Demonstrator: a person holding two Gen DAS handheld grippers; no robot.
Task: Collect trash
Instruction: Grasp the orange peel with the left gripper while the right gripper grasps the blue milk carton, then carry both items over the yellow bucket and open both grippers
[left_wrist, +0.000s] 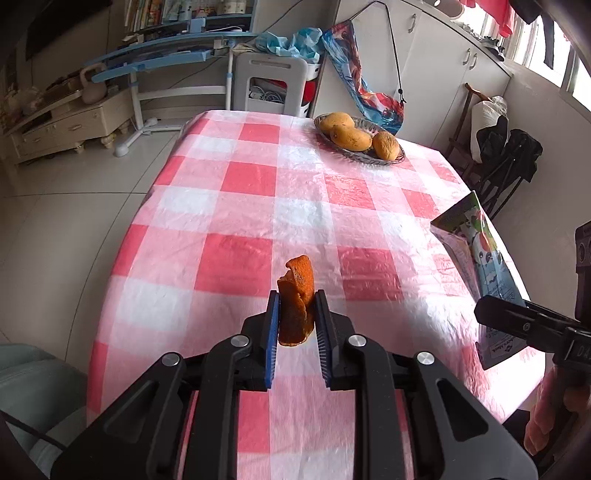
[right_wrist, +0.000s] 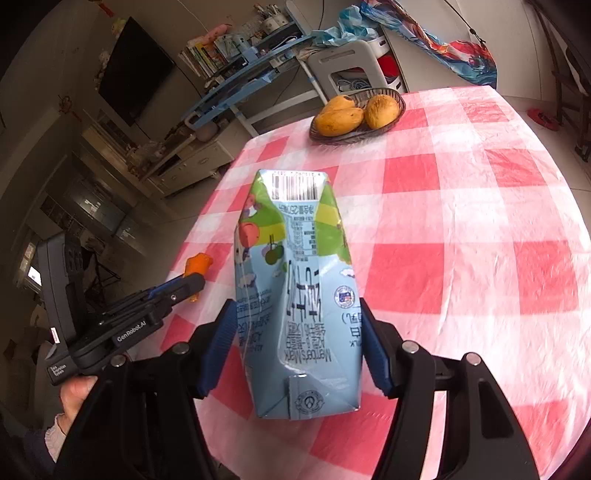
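An orange peel (left_wrist: 295, 301) stands pinched between the blue pads of my left gripper (left_wrist: 296, 310), just above the red-and-white checked tablecloth (left_wrist: 258, 206). A light blue drink carton (right_wrist: 299, 295), dented at its sides, is clamped between the pads of my right gripper (right_wrist: 299, 332) and held off the cloth, barcode end pointing away. In the right wrist view the left gripper (right_wrist: 192, 286) shows at the left with the peel (right_wrist: 198, 264) in its tips. The carton (left_wrist: 476, 254) and the right gripper's finger (left_wrist: 517, 323) appear at the right edge of the left wrist view.
A dark dish (left_wrist: 360, 153) with three yellow mangoes (left_wrist: 351, 136) sits at the table's far end. Beyond it stand a white plastic stool (left_wrist: 273, 85), a blue desk (left_wrist: 166, 55) and a colourful bag (left_wrist: 362, 88). A person's hand (right_wrist: 74, 395) grips the left tool.
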